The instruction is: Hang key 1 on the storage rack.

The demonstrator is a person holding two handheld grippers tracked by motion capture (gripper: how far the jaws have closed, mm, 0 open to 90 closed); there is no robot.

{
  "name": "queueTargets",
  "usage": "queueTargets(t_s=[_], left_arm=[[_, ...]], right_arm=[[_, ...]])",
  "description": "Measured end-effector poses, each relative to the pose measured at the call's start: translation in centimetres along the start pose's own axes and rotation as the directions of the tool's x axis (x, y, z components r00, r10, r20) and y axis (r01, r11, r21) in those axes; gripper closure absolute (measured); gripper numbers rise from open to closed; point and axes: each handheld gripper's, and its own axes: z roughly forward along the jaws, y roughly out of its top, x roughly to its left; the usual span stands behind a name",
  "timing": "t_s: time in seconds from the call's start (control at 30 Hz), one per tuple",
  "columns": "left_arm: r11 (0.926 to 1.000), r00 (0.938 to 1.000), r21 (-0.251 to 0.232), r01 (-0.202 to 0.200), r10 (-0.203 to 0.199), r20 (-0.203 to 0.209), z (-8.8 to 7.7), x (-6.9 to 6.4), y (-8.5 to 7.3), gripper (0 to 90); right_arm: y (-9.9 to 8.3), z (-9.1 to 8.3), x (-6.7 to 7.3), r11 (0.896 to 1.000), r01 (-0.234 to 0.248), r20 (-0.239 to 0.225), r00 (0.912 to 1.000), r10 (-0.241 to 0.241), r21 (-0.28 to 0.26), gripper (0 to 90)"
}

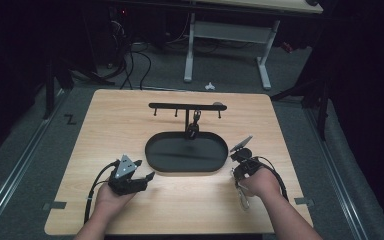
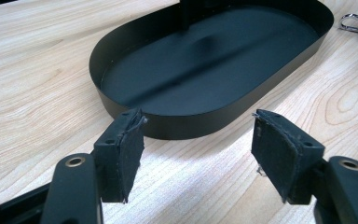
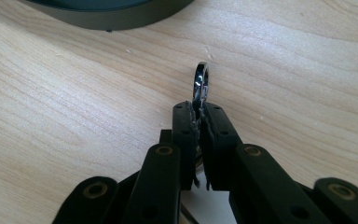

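My right gripper (image 3: 199, 109) is shut on a shiny metal ring (image 3: 201, 77), which stands on edge on the wooden table and pokes out above the pads. In the high view the right gripper (image 1: 239, 157) sits just right of the black oval tray (image 1: 150, 156), pointing toward it. A silver clasp (image 1: 242, 197) lies on the table beside that hand. My left gripper (image 2: 198, 154) is open with nothing between its pads, facing the tray's near wall (image 2: 191, 126). It rests on the table at the tray's front left (image 1: 147, 176).
A black post rises from the tray and carries a crossbar with hooks (image 1: 187, 106); a small dark item (image 1: 194, 131) hangs from one hook. The tray's edge (image 3: 107, 18) lies just beyond the ring. Bare wood surrounds both hands. A white desk frame (image 1: 227, 32) stands behind the table.
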Motion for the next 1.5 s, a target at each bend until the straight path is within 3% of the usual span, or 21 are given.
queueTargets(t_s=[0.13, 0.67, 0.87, 0.97, 1.1, 1.5], left_arm=[[1.0000, 1.0000, 0.005, -0.002, 0.002, 0.003, 0.0, 0.0, 0.0, 34.6], [0.9999, 1.0000, 0.008, -0.006, 0.006, 0.005, 0.1, -0.1, 0.0, 34.5], [0.9999, 0.9999, 0.011, -0.009, 0.009, 0.007, 0.1, -0.1, 0.0, 34.5], [0.9998, 0.9999, 0.014, -0.012, 0.012, 0.009, 0.1, -0.1, 0.0, 34.5], [0.9999, 0.9999, 0.014, -0.010, 0.009, 0.010, 0.1, -0.2, 0.0, 34.5], [0.9999, 0.9999, 0.014, -0.009, 0.008, 0.012, 0.2, -0.2, -0.1, 34.5]], right_arm=[[0.0, 0.0, -0.3, 1.000, -0.022, 0.009, 0.9997, 0.022, 0.004, 80.1], [0.3, 0.5, -0.4, 1.000, 0.007, -0.001, 1.0000, -0.007, 0.006, 81.8], [0.5, 0.8, -0.4, 0.999, -0.022, -0.019, 0.9996, 0.022, 0.026, 78.8], [0.6, 1.1, -0.1, 0.999, -0.009, -0.013, 0.9999, 0.009, 0.047, 79.2], [0.5, 1.2, -0.2, 0.999, 0.004, -0.009, 1.0000, -0.003, 0.034, 85.7], [0.2, 1.2, -0.5, 1.000, 0.027, -0.027, 0.9993, -0.027, 0.012, 86.1]])
